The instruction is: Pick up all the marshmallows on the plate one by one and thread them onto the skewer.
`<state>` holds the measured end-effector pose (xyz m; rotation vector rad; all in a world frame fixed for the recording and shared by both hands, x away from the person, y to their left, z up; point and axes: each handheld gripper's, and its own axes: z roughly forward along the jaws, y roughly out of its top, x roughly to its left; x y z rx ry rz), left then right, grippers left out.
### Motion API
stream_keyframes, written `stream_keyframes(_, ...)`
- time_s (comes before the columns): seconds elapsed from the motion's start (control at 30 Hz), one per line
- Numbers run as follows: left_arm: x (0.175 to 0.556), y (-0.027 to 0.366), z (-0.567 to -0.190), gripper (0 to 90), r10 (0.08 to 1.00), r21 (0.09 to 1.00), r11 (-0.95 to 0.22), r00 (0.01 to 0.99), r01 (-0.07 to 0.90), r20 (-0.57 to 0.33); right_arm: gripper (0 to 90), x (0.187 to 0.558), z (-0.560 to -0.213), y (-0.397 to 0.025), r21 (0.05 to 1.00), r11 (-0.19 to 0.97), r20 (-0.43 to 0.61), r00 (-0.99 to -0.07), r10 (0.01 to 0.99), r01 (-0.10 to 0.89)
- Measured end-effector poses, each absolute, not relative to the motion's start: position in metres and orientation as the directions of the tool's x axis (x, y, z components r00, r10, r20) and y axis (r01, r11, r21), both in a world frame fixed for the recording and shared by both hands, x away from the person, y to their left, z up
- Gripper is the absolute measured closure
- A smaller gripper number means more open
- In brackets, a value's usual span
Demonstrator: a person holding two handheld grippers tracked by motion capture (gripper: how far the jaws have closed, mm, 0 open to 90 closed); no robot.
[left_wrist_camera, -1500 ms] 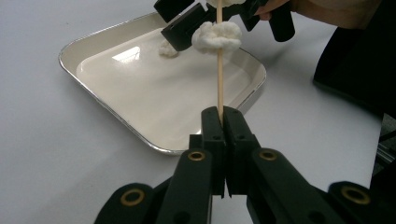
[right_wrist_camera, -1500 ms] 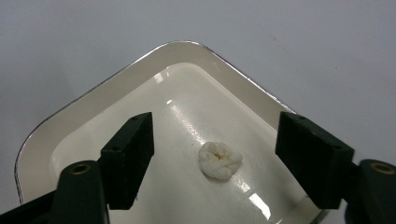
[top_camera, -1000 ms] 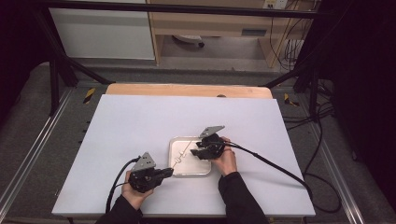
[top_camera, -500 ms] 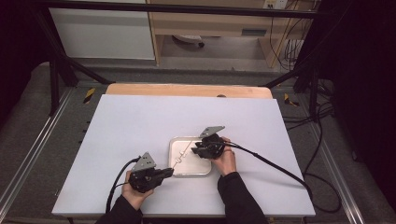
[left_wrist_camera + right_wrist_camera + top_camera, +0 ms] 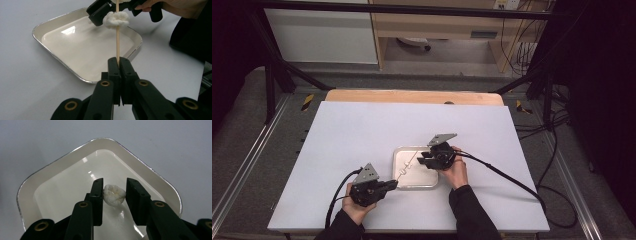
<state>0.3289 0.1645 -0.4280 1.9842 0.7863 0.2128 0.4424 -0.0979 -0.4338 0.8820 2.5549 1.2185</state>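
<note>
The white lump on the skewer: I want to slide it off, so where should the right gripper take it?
Grip the lump across its rounded sides, jaws straddling the skewer, coming from the free tip end; the left gripper pins the other end.

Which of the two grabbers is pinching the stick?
The left gripper: its jaws are shut on the wooden stick, while the right gripper stands open around a white lump.
</note>
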Motion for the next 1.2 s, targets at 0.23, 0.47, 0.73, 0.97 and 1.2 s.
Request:
stream_keyframes(0.23,0.329,0.164,-0.428,88.6,0.605,0.833,-0.335,0.778,0.44,-0.167,67.7,0.435,-0.423,-0.102,0.769,0.475,0.105,-0.819,0.565,0.427)
stream_keyframes(0.47,0.329,0.164,-0.428,88.6,0.605,0.834,-0.335,0.778,0.439,-0.167,67.9,0.43,-0.416,-0.104,0.781,0.464,0.112,-0.825,0.554,0.418)
stream_keyframes(0.73,0.328,0.165,-0.427,88.6,0.604,0.836,-0.333,0.779,0.437,-0.166,67.9,0.423,-0.409,-0.108,0.79,0.452,0.125,-0.829,0.544,0.415)
stream_keyframes(0.97,0.328,0.164,-0.426,88.6,0.601,0.836,-0.337,0.783,0.433,-0.163,68.0,0.417,-0.403,-0.113,0.796,0.441,0.136,-0.832,0.538,0.415)
stream_keyframes(1.2,0.327,0.164,-0.425,88.6,0.6,0.839,-0.336,0.784,0.428,-0.159,68.1,0.41,-0.397,-0.122,0.811,0.406,0.159,-0.827,0.54,0.421)
